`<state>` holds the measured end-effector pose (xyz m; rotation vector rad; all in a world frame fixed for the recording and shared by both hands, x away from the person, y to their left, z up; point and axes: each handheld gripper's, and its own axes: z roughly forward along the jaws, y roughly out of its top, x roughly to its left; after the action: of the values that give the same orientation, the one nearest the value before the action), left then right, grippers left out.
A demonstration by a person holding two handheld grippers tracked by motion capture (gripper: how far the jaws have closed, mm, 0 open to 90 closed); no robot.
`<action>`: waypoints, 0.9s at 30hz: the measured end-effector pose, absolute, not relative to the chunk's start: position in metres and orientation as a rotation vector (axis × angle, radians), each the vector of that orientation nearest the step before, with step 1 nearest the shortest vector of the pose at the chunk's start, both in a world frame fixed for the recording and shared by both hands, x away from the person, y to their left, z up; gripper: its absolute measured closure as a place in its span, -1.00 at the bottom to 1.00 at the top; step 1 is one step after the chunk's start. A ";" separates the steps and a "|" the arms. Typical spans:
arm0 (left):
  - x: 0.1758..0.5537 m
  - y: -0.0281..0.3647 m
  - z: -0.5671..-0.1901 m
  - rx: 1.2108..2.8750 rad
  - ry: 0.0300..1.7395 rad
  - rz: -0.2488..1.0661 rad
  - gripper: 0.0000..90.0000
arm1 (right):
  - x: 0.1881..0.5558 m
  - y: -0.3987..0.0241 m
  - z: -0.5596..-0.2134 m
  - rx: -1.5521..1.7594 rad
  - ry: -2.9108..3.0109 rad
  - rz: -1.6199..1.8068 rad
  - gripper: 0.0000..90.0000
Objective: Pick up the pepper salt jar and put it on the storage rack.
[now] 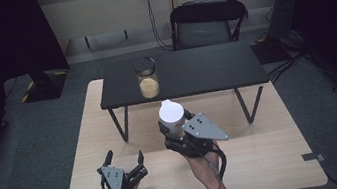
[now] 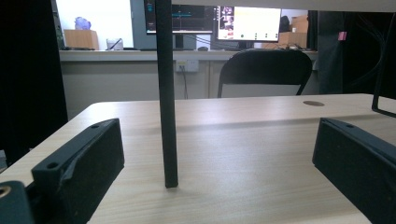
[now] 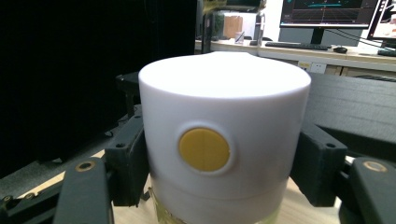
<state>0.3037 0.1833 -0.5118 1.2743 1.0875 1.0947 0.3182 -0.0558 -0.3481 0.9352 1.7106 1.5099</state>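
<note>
My right gripper (image 1: 176, 130) is shut on a container with a broad white cap (image 1: 171, 113), just in front of the black shelf's front edge. In the right gripper view the white cap (image 3: 224, 107) stands upright between both jaws, with a round yellow button (image 3: 204, 149) facing the camera and a yellowish body below. A glass jar (image 1: 147, 80) of pale yellow grains stands on the black shelf (image 1: 203, 69), its lid tipped open. My left gripper (image 1: 124, 157) rests low on the wooden table (image 1: 266, 150) at the front left, open with nothing between its jaws.
The black shelf stands on thin legs over the table's far half; one leg (image 2: 166, 116) rises right ahead of the left gripper (image 2: 219, 140). A black folding chair (image 1: 208, 20) stands behind the table. Monitors sit on a desk in the background.
</note>
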 end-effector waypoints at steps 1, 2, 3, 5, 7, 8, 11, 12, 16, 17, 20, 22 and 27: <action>0.304 0.183 -0.512 1.274 1.088 1.095 -0.97 | 0.319 -0.056 -0.347 0.938 1.708 1.510 -0.33; 0.304 0.183 -0.512 1.274 1.088 1.095 -0.97 | 0.320 -0.057 -0.345 0.939 1.704 1.509 -0.33; 0.304 0.183 -0.512 1.274 1.088 1.094 -0.97 | 0.322 -0.057 -0.343 0.938 1.703 1.508 -0.33; 0.304 0.183 -0.512 1.274 1.088 1.095 -0.97 | 0.324 -0.058 -0.340 0.941 1.702 1.503 -0.33; 0.304 0.183 -0.512 1.274 1.088 1.095 -0.97 | 0.326 -0.058 -0.338 0.935 1.702 1.493 -0.33; 0.304 0.183 -0.512 1.274 1.088 1.095 -0.97 | 0.328 -0.058 -0.337 0.933 1.704 1.486 -0.33; 0.304 0.183 -0.512 1.274 1.088 1.095 -0.97 | 0.331 -0.058 -0.335 0.934 1.705 1.483 -0.33; 0.304 0.183 -0.512 1.274 1.088 1.095 -0.97 | 0.332 -0.058 -0.334 0.935 1.701 1.485 -0.33; 0.304 0.183 -0.512 1.274 1.088 1.095 -0.97 | 0.337 -0.059 -0.330 0.937 1.696 1.481 -0.33; 0.304 0.183 -0.512 1.274 1.087 1.095 -0.97 | 0.338 -0.059 -0.328 0.937 1.692 1.481 -0.33; 0.304 0.183 -0.512 1.274 1.088 1.095 -0.97 | 0.341 -0.062 -0.324 0.942 1.684 1.482 -0.33; 0.304 0.183 -0.512 1.274 1.088 1.095 -0.97 | 0.343 -0.064 -0.321 0.945 1.677 1.481 -0.33; 0.304 0.183 -0.512 1.274 1.088 1.095 -0.97 | 0.348 -0.069 -0.313 0.956 1.659 1.480 -0.33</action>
<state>0.3037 0.1832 -0.5118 1.2741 1.0877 1.0948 0.3480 -0.0694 -0.3133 0.9556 1.6586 1.4804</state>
